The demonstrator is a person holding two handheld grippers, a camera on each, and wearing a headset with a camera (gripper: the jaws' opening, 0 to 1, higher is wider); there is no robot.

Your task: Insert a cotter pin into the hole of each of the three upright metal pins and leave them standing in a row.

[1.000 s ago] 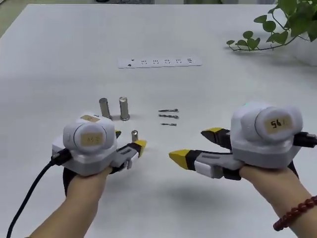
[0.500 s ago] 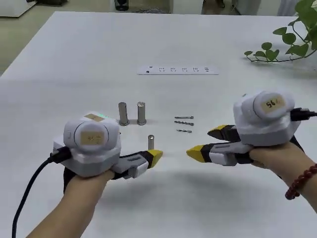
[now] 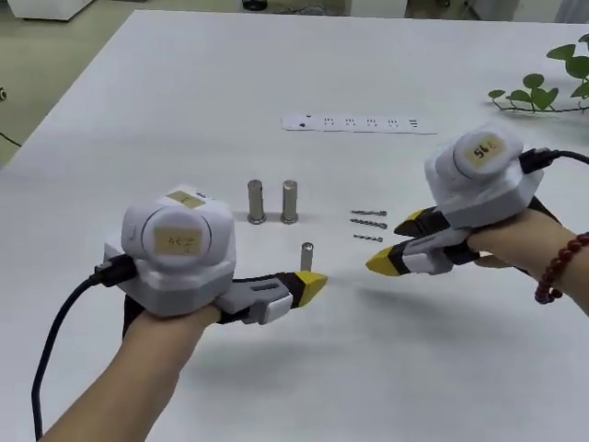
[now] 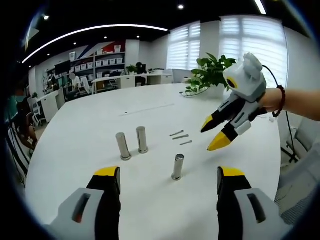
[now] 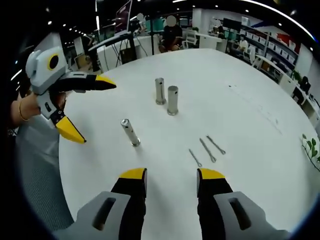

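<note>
Left gripper (image 4: pixel 168 175), right gripper (image 3: pixel 396 241) hovering, jaws apart.
Pinching the cotter pin (image 3: pixel 367 238) nearest the table's (image 3: pixel 184 92) front edge, endwise, is probably working best.

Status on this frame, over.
Left gripper, right gripper open, empty. Three metal pins upright, none pinned. Three cotter pins lying loose beside them. Nothing in the way.

Upright metal pins (image 3: pixel 289 201) beside cotter pins (image 3: pixel 368 223)
</note>
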